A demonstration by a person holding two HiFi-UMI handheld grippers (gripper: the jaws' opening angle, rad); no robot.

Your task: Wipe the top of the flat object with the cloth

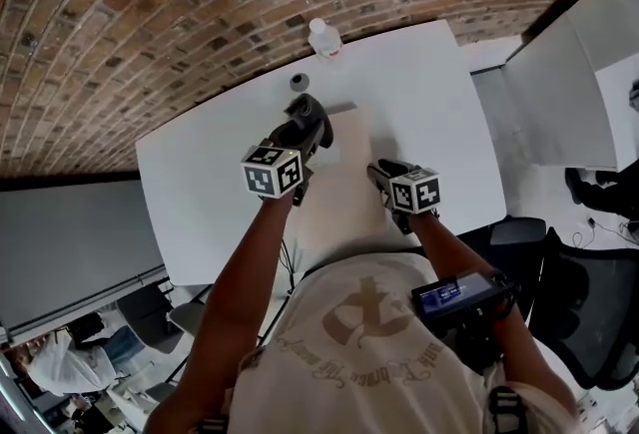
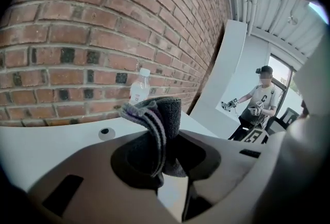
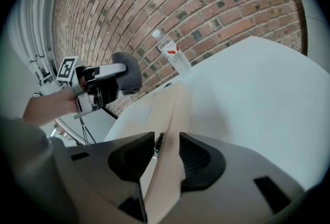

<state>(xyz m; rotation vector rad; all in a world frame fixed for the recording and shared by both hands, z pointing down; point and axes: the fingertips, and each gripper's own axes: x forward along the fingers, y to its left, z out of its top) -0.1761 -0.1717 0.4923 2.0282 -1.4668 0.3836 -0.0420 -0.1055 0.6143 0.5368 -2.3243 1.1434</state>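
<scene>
A flat beige board [image 1: 344, 173] lies on the white table [image 1: 439, 93], running from the middle toward the near edge. My left gripper [image 1: 308, 123] hovers over the board's far end, shut on a folded dark grey cloth [image 1: 305, 109] whose folds stick up between the jaws [image 2: 157, 125]. My right gripper [image 1: 380, 173] is at the board's right edge. In the right gripper view the board's thin edge [image 3: 166, 115] stands between the jaws, which sit apart from it, so this gripper [image 3: 167, 148] is open. The left gripper [image 3: 103, 84] and cloth [image 3: 129, 73] show there too.
A clear plastic bottle [image 1: 324, 38] stands at the table's far edge by the brick wall, with a small round cap [image 1: 300, 81] in front of it. Another white table [image 1: 559, 93] and black chairs [image 1: 589, 312] are to the right. A person [image 2: 258, 107] stands farther off.
</scene>
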